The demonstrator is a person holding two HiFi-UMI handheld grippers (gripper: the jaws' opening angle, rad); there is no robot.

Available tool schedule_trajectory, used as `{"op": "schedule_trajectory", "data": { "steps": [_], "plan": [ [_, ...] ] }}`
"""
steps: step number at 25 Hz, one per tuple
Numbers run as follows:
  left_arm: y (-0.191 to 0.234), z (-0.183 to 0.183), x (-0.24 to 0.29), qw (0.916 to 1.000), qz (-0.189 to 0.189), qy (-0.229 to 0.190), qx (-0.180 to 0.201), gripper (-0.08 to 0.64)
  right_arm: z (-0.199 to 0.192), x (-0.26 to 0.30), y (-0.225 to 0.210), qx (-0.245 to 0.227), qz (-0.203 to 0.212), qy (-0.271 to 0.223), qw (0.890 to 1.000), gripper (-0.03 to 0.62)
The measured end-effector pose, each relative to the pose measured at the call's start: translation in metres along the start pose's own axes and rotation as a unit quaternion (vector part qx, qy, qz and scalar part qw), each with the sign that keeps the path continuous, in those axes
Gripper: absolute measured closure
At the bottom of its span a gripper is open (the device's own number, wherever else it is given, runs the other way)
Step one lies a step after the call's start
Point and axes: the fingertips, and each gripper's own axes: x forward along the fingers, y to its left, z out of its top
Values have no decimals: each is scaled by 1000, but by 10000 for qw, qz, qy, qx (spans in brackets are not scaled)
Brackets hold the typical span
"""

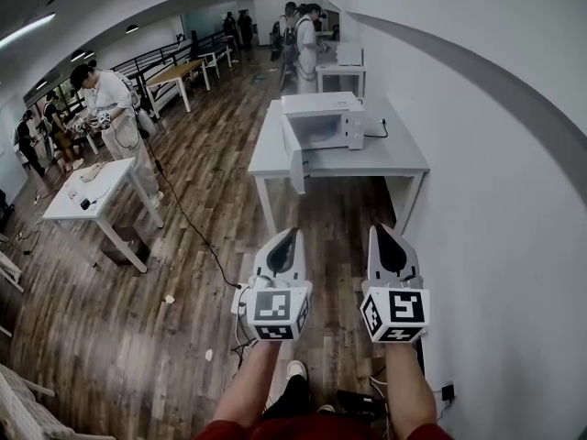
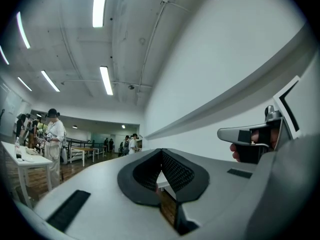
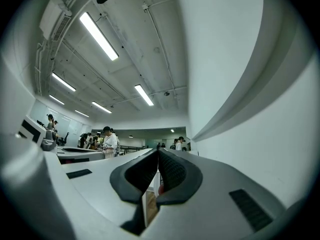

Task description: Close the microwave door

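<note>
A white microwave (image 1: pixel 321 119) stands on a grey table (image 1: pixel 396 157) against the right wall, well ahead of me. Its door (image 1: pixel 297 169) is swung open towards me at the left front, past the table's edge. My left gripper (image 1: pixel 286 242) and right gripper (image 1: pixel 389 240) are held side by side at waist height, far short of the table. Both point at the microwave. Each has its jaws closed tip to tip with nothing between them, as the left gripper view (image 2: pixel 161 152) and right gripper view (image 3: pixel 158 155) show. The microwave is hidden behind the jaws in both gripper views.
A white wall (image 1: pixel 495 154) runs along the right. A small white table (image 1: pixel 96 191) with items stands at the left, a person in white (image 1: pixel 112 108) beside it. A black cable (image 1: pixel 197 236) crosses the wood floor to a power strip (image 1: pixel 240 301). More tables and people are farther back.
</note>
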Motion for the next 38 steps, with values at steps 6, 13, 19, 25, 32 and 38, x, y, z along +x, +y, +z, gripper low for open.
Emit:
{"op": "schedule_trajectory", "data": {
  "steps": [6, 13, 19, 25, 32, 38],
  "plan": [
    [31, -12, 45, 9999, -6, -33, -97, 534, -15, 52, 0, -118, -3, 64, 9999, 565],
    [94, -20, 99, 9998, 66, -61, -174, 534, -27, 132, 17, -179, 42, 74, 9998, 565],
    [147, -32, 142, 9997, 92, -112, -214, 534, -42, 197, 29, -224, 22, 45, 9997, 565],
    [164, -47, 179, 9995, -9, -81, -292, 534, -59, 231, 22, -291, -82, 113, 9995, 565],
    [156, -64, 226, 9994, -162, 37, -289, 534, -78, 265, -11, -143, -208, 202, 9995, 565],
    [145, -73, 287, 9997, -109, 89, -192, 534, -94, 310, -58, -22, -154, 198, 9997, 565]
  ]
}}
